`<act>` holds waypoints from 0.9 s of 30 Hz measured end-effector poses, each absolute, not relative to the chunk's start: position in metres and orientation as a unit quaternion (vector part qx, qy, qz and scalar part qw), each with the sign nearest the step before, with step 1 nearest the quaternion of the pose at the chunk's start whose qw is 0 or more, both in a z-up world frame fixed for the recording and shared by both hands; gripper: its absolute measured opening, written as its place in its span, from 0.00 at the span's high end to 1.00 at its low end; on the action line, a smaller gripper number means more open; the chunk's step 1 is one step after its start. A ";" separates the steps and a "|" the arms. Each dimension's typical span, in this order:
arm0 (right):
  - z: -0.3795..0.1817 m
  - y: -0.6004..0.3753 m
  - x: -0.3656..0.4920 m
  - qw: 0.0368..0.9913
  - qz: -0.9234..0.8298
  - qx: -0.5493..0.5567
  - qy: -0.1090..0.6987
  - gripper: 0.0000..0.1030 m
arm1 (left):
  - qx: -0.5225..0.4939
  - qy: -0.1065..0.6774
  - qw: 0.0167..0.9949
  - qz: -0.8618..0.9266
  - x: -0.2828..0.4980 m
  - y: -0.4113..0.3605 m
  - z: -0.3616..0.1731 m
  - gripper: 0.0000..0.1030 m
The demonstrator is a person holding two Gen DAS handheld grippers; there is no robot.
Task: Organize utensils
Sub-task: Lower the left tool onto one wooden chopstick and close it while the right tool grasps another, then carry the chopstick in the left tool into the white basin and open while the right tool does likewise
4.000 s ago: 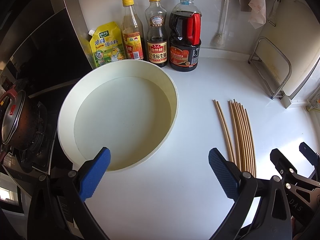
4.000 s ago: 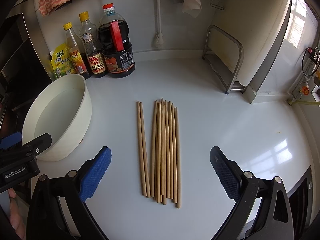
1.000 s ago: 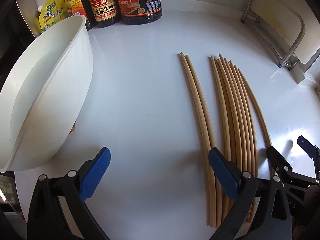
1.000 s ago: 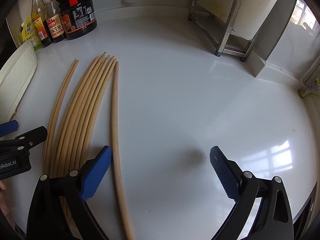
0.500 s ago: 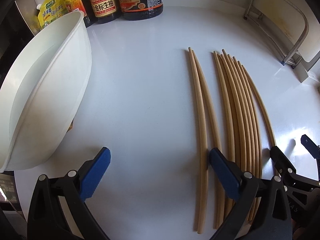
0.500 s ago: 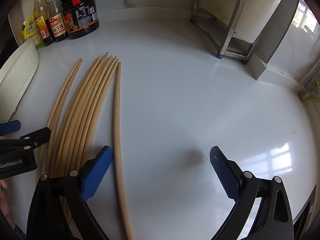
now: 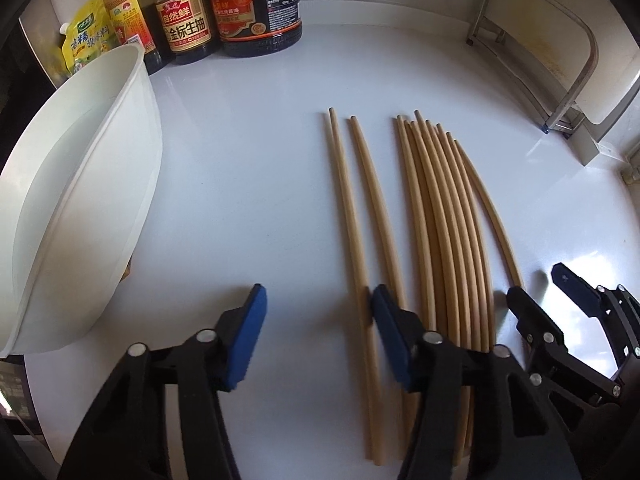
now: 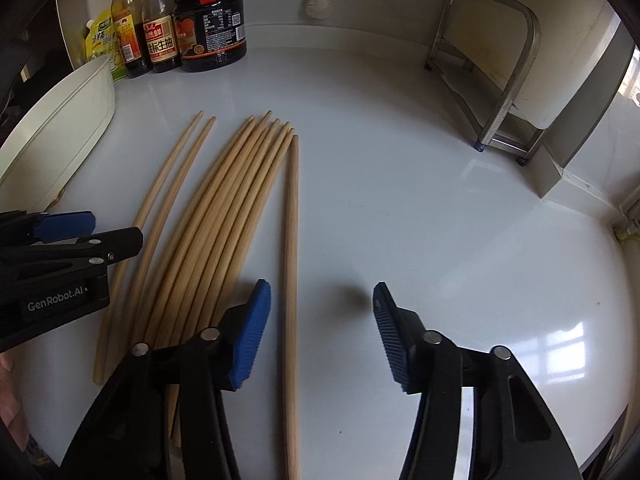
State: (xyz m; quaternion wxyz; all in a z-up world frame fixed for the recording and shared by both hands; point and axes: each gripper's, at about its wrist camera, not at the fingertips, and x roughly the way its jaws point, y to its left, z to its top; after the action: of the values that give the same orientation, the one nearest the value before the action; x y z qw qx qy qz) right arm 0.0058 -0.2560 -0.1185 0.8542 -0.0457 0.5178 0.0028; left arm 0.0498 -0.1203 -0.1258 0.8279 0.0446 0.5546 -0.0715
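Several wooden chopsticks (image 7: 436,216) lie side by side on the white counter; they also show in the right wrist view (image 8: 236,204). My left gripper (image 7: 318,330) is open, low over the counter, with the leftmost chopstick (image 7: 352,220) between its fingers close to the right pad. My right gripper (image 8: 322,330) is open, and the rightmost single chopstick (image 8: 292,240) lies between its fingers near the left pad. Each gripper shows at the edge of the other's view: the right one (image 7: 560,292), the left one (image 8: 76,236).
A large white basin (image 7: 80,200) stands at the left, partly over the counter edge. Sauce bottles (image 7: 256,4) and a yellow pouch (image 7: 86,36) line the back wall. A steel rack (image 7: 560,60) with a board stands at the back right.
Both grippers have dropped closer to the counter and narrowed their openings. The left gripper shifted right, so the leftmost chopstick now lies between its fingers. The leftmost pair has spread slightly apart.
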 end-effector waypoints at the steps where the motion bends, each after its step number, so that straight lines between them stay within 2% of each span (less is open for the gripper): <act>1: -0.118 -0.254 0.007 0.853 0.009 -0.048 0.520 0.68 | 0.047 0.554 0.828 -0.077 0.050 -0.123 -0.125 0.73; 3: -0.118 -0.251 0.008 0.849 0.023 -0.044 0.526 0.84 | 0.052 0.555 0.825 -0.089 0.051 -0.126 -0.124 0.86; 4: -0.117 -0.250 0.009 0.847 0.029 -0.041 0.529 0.88 | 0.052 0.557 0.824 -0.095 0.052 -0.128 -0.125 0.93; 5: -0.117 -0.249 0.010 0.846 0.031 -0.042 0.530 0.94 | 0.053 0.558 0.823 -0.098 0.050 -0.126 -0.124 0.93; 15: -0.107 -0.267 0.005 0.842 0.022 0.036 0.537 0.94 | 0.019 0.577 0.806 -0.131 0.053 -0.111 -0.112 0.93; 27: -0.024 -0.223 0.016 0.865 0.039 0.075 0.494 0.94 | 0.005 0.517 0.840 -0.164 0.052 -0.064 -0.025 0.93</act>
State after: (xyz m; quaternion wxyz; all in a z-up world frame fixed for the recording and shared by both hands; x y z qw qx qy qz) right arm 0.0156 -0.2234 -0.0236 0.8652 0.0750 0.4943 0.0392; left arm 0.0517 -0.0643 -0.0247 0.8405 0.0054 0.5165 -0.1637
